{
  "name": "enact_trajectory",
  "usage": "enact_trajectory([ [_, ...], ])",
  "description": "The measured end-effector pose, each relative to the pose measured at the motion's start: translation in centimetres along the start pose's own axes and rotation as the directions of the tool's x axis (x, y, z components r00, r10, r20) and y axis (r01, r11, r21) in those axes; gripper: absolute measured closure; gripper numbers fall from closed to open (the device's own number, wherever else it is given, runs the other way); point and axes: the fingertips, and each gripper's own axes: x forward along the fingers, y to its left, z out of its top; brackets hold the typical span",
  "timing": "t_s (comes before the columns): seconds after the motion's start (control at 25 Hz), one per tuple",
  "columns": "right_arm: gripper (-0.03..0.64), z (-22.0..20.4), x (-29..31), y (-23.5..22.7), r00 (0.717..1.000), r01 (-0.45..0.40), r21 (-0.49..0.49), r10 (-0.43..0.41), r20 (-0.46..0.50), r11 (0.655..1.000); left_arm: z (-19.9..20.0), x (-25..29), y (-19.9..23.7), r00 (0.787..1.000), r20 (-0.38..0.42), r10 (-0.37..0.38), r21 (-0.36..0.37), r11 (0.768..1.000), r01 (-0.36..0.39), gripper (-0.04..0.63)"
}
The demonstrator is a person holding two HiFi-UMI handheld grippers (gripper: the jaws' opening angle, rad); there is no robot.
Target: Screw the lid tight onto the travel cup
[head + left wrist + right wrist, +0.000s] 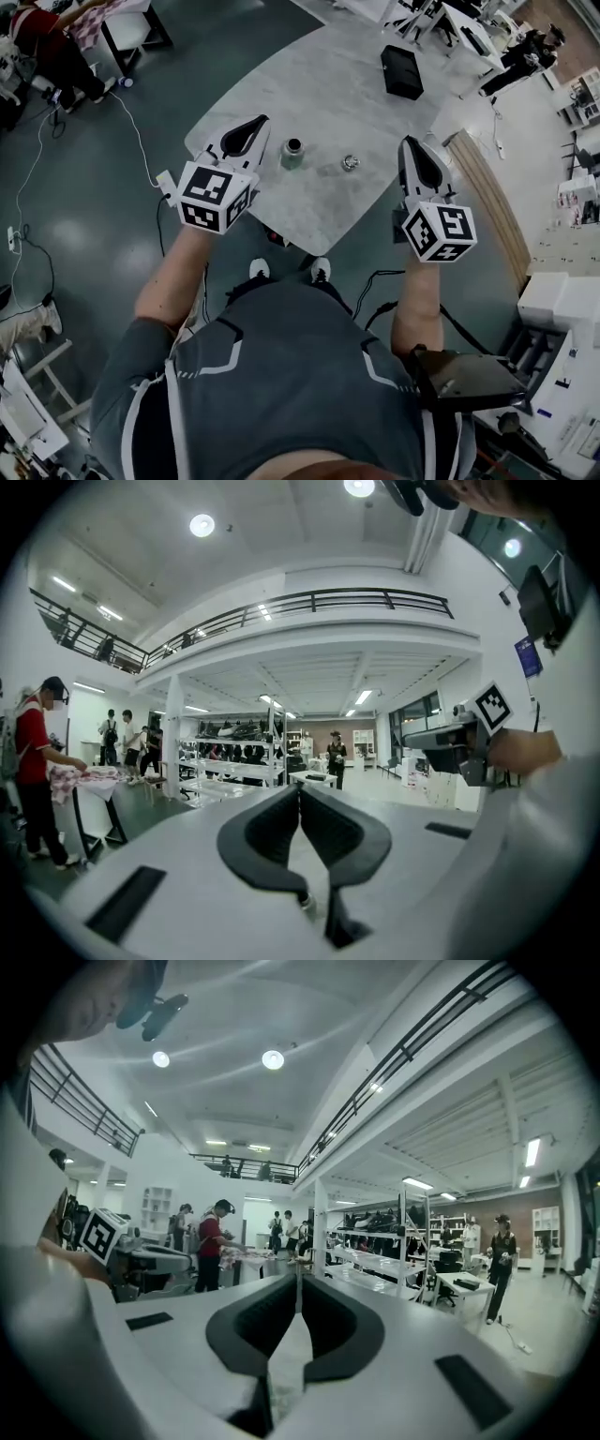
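In the head view a small metal travel cup [292, 151] stands upright with its mouth open on the grey marbled table [319, 84]. Its small shiny lid [350, 163] lies apart, just to the cup's right. My left gripper [260, 122] hovers left of the cup, and my right gripper [406, 142] hovers right of the lid. Both are shut and hold nothing. Each gripper view looks level across the room, so neither shows cup or lid. The left gripper [300, 787] and the right gripper [298, 1279] show their jaws pressed together.
A black box [401, 71] lies on the table's far side. The table's near edge runs just in front of my feet [289, 269]. Cables trail on the floor at left. People stand at benches and shelves [375, 1241] around the hall.
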Motion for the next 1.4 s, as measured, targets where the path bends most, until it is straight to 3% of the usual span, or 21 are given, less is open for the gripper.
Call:
enact_trajectory([
  [0.12, 0.583, -1.0, 0.9, -1.9, 1.000, -0.025, 0.020, 0.025, -0.004, 0.999, -1.0, 1.3, -0.3, 0.999, -0.022, 0.026, -0.017, 1.000, -0.027, 0.579],
  [0.2, 0.572, -1.5, 1.6, -3.3, 0.999, -0.043, 0.019, 0.043, -0.001, 0.999, -1.4, 2.2, -0.9, 0.999, -0.016, 0.028, -0.025, 0.999, -0.029, 0.540],
  [0.28, 0.530, -2.1, 2.4, -4.6, 0.998, -0.064, 0.026, 0.064, -0.007, 0.998, -1.9, 3.1, -1.4, 0.999, -0.011, 0.033, -0.025, 0.999, -0.033, 0.479],
  [0.48, 0.441, -4.8, 4.1, -7.3, 0.991, -0.118, 0.042, 0.120, -0.050, 0.992, -3.9, 4.7, -1.9, 0.996, -0.026, 0.083, -0.033, 0.996, -0.084, 0.406],
  [0.76, 0.378, -10.0, 6.5, -9.4, 0.972, -0.190, 0.057, 0.196, -0.131, 0.980, -7.9, 6.8, -2.4, 0.987, -0.095, 0.132, -0.003, 0.991, -0.133, 0.317],
  [0.92, 0.329, -13.1, 7.5, -9.3, 0.956, -0.231, 0.074, 0.241, -0.167, 0.970, -11.3, 7.5, -2.5, 0.978, -0.161, 0.135, -0.019, 0.990, -0.139, 0.313],
  [1.0, 0.319, -14.5, 7.6, -9.1, 0.946, -0.252, 0.076, 0.262, -0.191, 0.965, -13.3, 7.6, -2.5, 0.971, -0.192, 0.146, -0.027, 0.988, -0.154, 0.397],
  [1.08, 0.312, -16.1, 7.9, -9.1, 0.937, -0.261, 0.076, 0.271, -0.220, 0.962, -15.3, 8.0, -2.6, 0.968, -0.219, 0.126, -0.059, 0.988, -0.143, 0.389],
  [1.24, 0.307, -19.2, 8.8, -9.1, 0.928, -0.250, 0.096, 0.267, -0.259, 0.963, -18.7, 9.1, -3.0, 0.965, -0.259, 0.048, -0.105, 0.991, -0.077, 0.276],
  [1.4, 0.304, -22.7, 9.3, -8.6, 0.914, -0.245, 0.117, 0.270, -0.303, 0.962, -22.2, 9.7, -2.7, 0.949, -0.313, 0.018, -0.127, 0.990, -0.060, 0.259],
])
